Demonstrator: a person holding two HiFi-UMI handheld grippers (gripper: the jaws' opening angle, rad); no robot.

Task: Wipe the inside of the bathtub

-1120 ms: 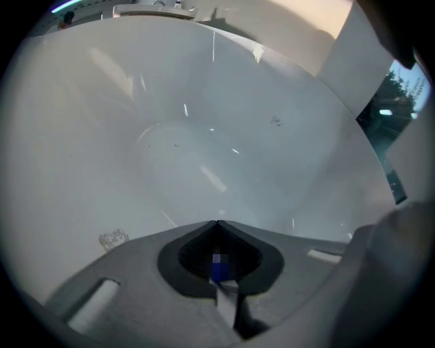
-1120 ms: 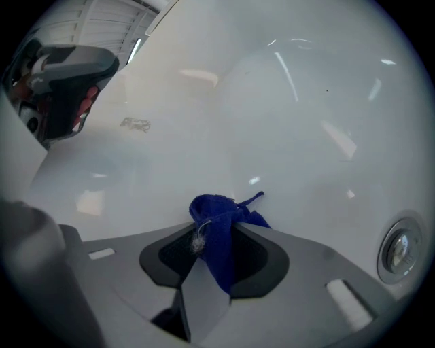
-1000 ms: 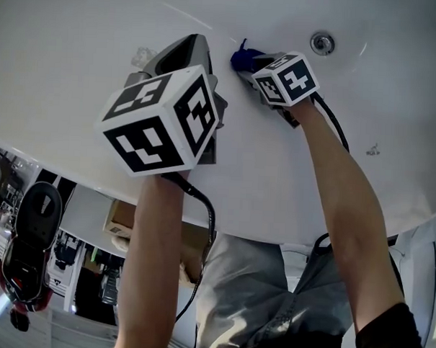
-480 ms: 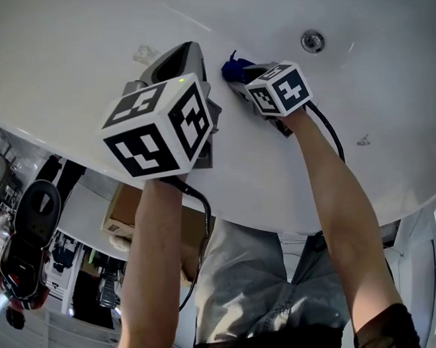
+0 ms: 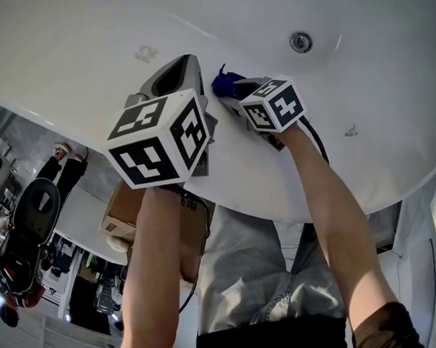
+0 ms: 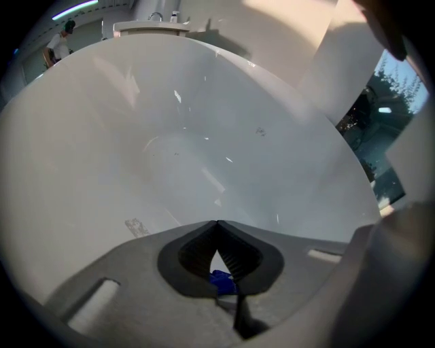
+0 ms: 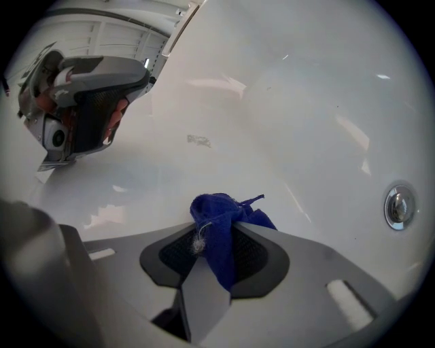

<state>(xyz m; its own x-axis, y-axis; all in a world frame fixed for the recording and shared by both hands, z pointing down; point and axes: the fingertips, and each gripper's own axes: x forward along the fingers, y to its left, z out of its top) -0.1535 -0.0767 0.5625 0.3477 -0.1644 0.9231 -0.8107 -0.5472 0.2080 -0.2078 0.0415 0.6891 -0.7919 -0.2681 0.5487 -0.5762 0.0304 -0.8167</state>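
Observation:
The white bathtub (image 5: 86, 48) fills the upper part of the head view. My right gripper (image 5: 229, 84) is shut on a bunched blue cloth (image 5: 223, 82) and holds it against the tub's inner surface, left of and below the round metal drain (image 5: 301, 42). In the right gripper view the blue cloth (image 7: 228, 231) sticks out between the jaws, with the drain (image 7: 398, 205) off to the right. My left gripper (image 5: 182, 63) hovers just left of the cloth with its tips together (image 6: 217, 224). A small blue bit shows in the gap behind its pads.
A faint sticker mark (image 5: 145, 53) lies on the tub left of the left gripper, and a small speck (image 5: 352, 130) at the right. Below the tub's rim (image 5: 54, 126) I see a cardboard box (image 5: 119, 216), a standing person (image 5: 59, 166) and a black-and-red appliance (image 5: 28, 226).
The right gripper has drawn the cloth a little farther from the drain along the tub surface. The left gripper has kept its place beside it. My head view has shifted slightly.

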